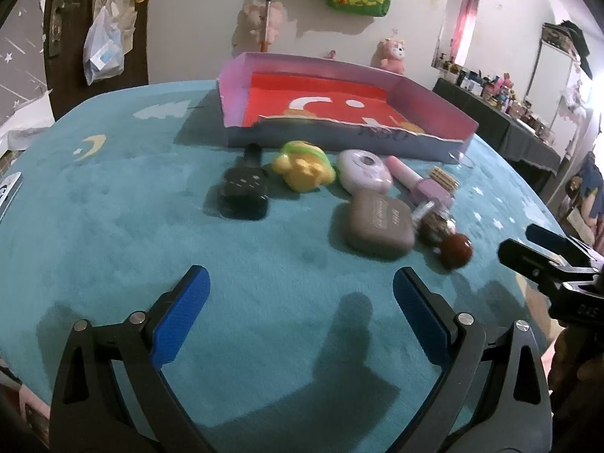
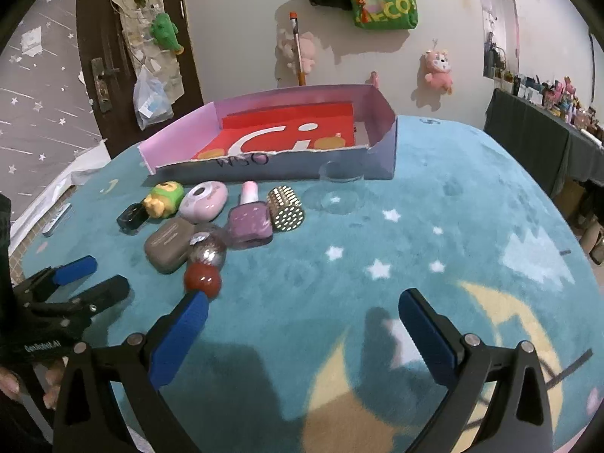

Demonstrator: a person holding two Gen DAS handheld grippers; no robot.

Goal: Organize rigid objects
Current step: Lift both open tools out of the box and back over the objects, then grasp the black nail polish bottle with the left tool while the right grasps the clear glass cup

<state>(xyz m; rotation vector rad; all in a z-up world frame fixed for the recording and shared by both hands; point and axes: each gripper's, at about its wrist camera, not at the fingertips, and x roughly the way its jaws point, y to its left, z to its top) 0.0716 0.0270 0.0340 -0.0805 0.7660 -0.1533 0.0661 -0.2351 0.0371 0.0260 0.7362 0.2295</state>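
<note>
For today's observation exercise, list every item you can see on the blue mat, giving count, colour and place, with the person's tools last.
box: 1, pink walls, red floor, far side of the mat
black bottle: 1, black, left end of the cluster
toy figure: 1, yellow and green, beside the bottle
round case: 1, pale pink, before the box
nail polish: 1, purple
studded cylinder: 1, gold
flat case: 1, taupe
ball-topped bottle: 1, silver and red
clear dish: 1, transparent
left gripper: jaws open
right gripper: jaws open

A shallow pink box (image 2: 381, 120) with a red floor stands empty. In front lie a black case (image 2: 132, 217), yellow-green toy (image 2: 164, 198), pink oval (image 2: 204, 200), purple bottle (image 2: 249, 222), gold cylinder (image 2: 285, 209), taupe case (image 2: 168, 243), and red-capped bottle (image 2: 204, 268), clustered close.
</note>
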